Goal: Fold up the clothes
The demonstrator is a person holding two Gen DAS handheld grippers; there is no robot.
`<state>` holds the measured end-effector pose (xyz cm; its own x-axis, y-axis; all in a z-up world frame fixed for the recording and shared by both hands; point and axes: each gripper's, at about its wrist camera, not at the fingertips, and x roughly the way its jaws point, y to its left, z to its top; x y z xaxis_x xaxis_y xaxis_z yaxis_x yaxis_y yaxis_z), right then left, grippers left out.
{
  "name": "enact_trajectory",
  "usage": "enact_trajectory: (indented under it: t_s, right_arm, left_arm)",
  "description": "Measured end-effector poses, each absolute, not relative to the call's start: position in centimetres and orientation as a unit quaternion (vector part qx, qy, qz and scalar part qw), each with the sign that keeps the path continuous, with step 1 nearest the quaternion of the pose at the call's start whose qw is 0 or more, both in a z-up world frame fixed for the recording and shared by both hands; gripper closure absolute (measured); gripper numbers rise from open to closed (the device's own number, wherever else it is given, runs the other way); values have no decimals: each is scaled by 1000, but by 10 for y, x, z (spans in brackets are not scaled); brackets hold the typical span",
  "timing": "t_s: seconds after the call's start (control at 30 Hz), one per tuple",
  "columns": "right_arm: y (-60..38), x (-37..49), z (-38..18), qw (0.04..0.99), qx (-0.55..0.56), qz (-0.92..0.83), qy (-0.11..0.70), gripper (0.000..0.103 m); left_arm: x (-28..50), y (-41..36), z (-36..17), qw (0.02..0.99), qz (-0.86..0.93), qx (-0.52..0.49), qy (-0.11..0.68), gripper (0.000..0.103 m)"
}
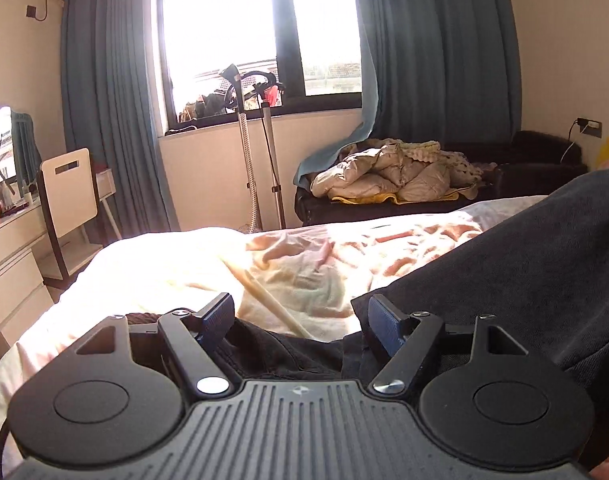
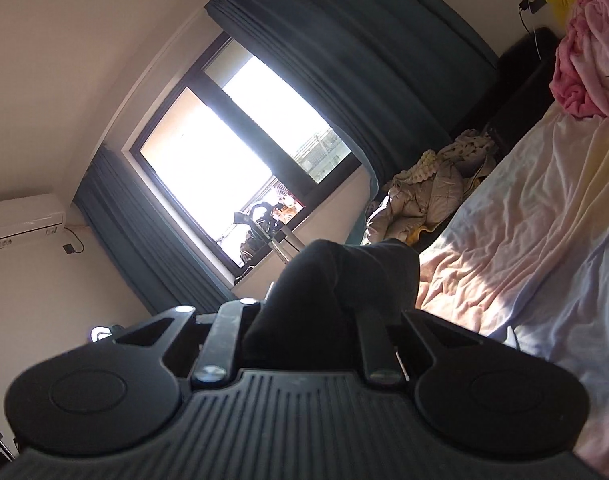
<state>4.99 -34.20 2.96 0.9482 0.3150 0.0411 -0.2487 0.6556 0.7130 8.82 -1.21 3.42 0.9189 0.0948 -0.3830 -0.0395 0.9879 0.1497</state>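
Note:
A dark navy garment (image 1: pixel 504 272) drapes across the right of the left wrist view, and its lower edge lies on the bed (image 1: pixel 184 264) under my left gripper (image 1: pixel 300 316). That gripper is open, its ribbed pads wide apart and pressing on nothing, with dark cloth below the gap. In the right wrist view, which is rolled sideways, my right gripper (image 2: pixel 300 320) is shut on a bunched fold of the same dark garment (image 2: pixel 344 276). The fold stands up between the fingers and hides their tips. The rumpled pink and cream sheet of the bed (image 2: pixel 524 240) runs along the right.
A black sofa (image 1: pixel 544 160) beyond the bed bears a heap of quilted coats (image 1: pixel 384 176). A garment steamer stand (image 1: pixel 248 128) rises under the window. A white chair (image 1: pixel 68 192) and dresser (image 1: pixel 12 248) stand at left. Pink clothes (image 2: pixel 588 56) are piled at the bed's far end.

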Motion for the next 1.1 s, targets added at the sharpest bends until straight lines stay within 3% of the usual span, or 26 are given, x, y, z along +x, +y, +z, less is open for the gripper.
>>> enact_trajectory:
  t_s: [0.17,0.33,0.53,0.67,0.93,1.0,1.1]
  right_arm:
    - [-380,32,46,914,387,122,-23,87]
    - [-416,19,55,926,366,69,-68,87]
    - [-435,41,28,932,358,37,-40,87]
    - [-442,64,-6,927,375,0,0,87]
    - [-503,51,-85,834,538,-119,30,84]
    - [-517,44,-111,794,585,-160,43,79]
    - [-525,25,-150,702,671,-231,60,63]
  left_arm:
    - [125,-90,7,972,-13,110,206,22]
    - [140,-150,-27,968,-62,77,232,22]
    - [156,-194,-85,949,-85,100,286,22]
    - [155,-185,-106,943,-99,98,301,22]
    - [128,-147,-73,949,-112,96,278,20]
    - [115,-131,-63,952,-107,90,273,20]
    - [95,-98,-45,957,-95,76,265,20]
